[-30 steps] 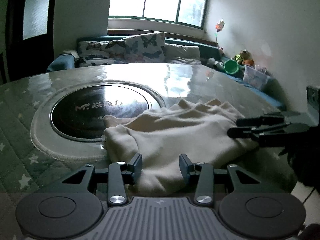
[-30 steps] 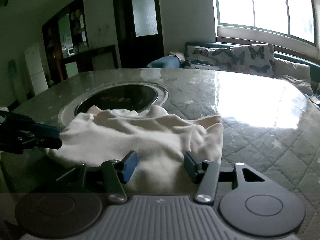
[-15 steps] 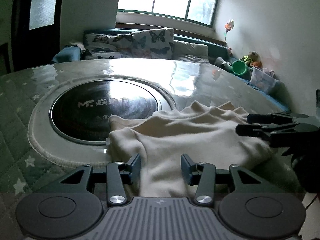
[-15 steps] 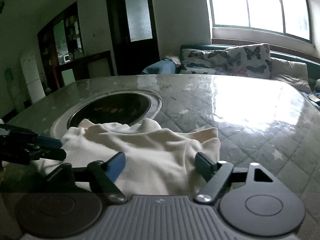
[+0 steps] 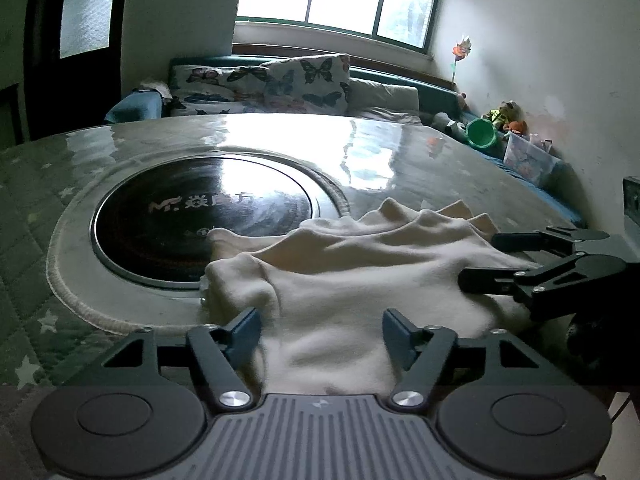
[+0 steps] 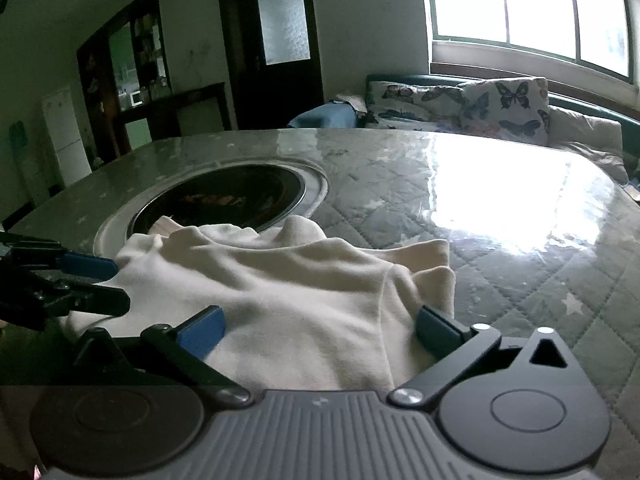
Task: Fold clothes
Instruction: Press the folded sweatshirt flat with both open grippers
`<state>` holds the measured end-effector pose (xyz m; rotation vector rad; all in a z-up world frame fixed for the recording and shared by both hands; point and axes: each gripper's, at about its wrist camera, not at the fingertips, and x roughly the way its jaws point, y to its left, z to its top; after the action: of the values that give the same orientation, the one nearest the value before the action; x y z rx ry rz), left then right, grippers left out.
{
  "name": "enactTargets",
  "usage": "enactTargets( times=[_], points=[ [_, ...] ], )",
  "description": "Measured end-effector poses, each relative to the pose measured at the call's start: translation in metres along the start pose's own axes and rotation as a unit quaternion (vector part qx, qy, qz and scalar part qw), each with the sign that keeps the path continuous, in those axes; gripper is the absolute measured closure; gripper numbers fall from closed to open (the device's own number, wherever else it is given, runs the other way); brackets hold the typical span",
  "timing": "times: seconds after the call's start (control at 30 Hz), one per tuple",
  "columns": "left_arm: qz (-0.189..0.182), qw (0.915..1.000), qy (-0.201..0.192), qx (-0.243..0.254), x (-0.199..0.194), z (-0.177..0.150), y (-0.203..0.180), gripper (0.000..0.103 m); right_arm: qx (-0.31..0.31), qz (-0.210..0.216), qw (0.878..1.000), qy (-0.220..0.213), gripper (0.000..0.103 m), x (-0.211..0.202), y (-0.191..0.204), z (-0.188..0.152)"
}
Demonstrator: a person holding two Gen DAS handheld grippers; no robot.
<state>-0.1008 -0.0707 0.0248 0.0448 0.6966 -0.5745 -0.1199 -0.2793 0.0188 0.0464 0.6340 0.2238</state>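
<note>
Cream garment [image 5: 352, 276] lies bunched on desk [image 6: 500, 216] beside hotplate [image 5: 200, 216]; left tongs [image 5: 322, 330] and right tongs [image 6: 320, 330] spread wide, gripping nothing, straddling near hem, likely to pinch corners.

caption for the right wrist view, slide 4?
Open right gripper straddling a rumpled cream garment on the quilted table, left gripper alongside.

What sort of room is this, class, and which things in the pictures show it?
Most likely a home living and dining room: a sofa with butterfly cushions under the window, a round table with a built-in cooker, and a fridge beyond.
</note>
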Motion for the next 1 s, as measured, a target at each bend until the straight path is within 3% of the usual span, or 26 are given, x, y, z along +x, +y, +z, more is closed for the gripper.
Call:
enactTargets(
  times=[0.13,0.37,1.0],
  points=[
    [-0.002,1.0,-0.001,0.002,0.0,-0.001,-0.003,0.023,0.0,0.001,1.0,0.005,0.0,0.001,0.0,0.0],
    [0.006,1.0,-0.004,0.001,0.001,-0.001,-0.007,0.0,0.0,0.002,1.0,0.009,0.0,0.003,-0.001,0.0],
    [0.029,0.9986,0.016,-0.04,0.006,0.008,0.003,0.0,-0.019,-0.01,1.0,0.015,0.0,0.004,0.003,-0.002]
  ],
)
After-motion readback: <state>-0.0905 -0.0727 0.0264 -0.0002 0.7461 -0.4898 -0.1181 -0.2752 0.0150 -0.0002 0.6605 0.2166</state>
